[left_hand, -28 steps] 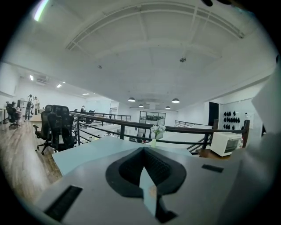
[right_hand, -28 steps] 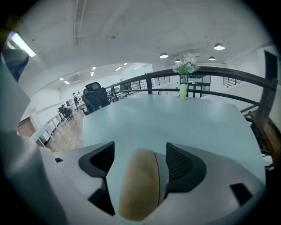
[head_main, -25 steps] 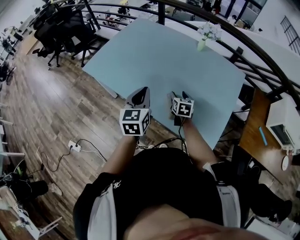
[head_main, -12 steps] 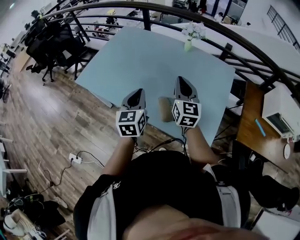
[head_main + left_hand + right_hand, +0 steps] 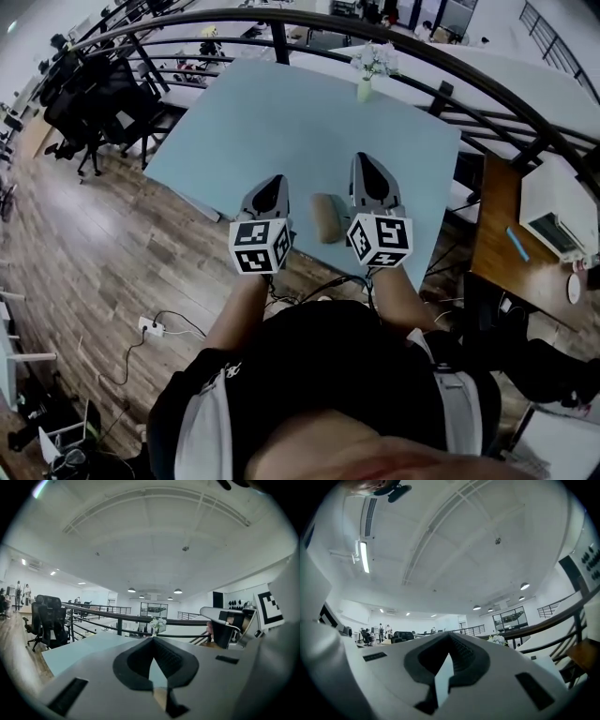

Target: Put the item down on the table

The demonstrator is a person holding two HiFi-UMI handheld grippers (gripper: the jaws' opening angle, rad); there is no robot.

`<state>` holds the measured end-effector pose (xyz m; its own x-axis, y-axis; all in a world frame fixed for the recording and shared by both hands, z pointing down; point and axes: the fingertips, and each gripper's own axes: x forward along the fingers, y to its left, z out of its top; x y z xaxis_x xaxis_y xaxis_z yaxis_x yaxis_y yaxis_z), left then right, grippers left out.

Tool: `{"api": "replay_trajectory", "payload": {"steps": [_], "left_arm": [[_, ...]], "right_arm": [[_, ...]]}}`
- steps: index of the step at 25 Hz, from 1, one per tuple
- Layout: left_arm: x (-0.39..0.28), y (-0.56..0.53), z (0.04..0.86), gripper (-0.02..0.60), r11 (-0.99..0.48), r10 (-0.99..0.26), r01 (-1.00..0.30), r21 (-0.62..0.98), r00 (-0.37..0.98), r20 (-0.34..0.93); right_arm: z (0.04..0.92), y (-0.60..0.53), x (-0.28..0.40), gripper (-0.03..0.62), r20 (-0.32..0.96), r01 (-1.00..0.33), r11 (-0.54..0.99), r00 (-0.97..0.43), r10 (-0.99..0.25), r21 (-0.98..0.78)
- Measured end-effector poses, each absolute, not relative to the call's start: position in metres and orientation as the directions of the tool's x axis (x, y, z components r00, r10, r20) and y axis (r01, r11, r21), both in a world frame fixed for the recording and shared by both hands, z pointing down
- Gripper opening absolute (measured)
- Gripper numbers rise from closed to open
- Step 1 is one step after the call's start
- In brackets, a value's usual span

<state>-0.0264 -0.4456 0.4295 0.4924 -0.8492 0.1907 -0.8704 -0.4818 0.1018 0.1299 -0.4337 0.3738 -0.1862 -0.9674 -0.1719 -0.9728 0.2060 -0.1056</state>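
Left claw (image 5: 275, 183) and right claw (image 5: 367, 161), closed empty, flank item (image 5: 325, 217) near table (image 5: 281, 112) edge

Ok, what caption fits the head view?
Left gripper and right gripper, both shut, flank a tan item lying on the blue table.

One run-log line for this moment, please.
left claw: shut, empty | right claw: shut, empty | tan item: lying on blue table between the claws | task: item down
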Motion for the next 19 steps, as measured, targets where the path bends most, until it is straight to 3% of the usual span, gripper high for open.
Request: {"api": "replay_trajectory", "payload": {"steps": [19], "left_arm": [[-0.0301, -0.4457, 0.4312, 0.008, -0.497, -0.84, -0.861, 0.104, 0.508, 0.193]], "right_arm": [[0.3835, -0.4346, 0.1217, 0.002, -0.136, -0.974, 0.202, -0.188, -0.973, -0.101]]}}
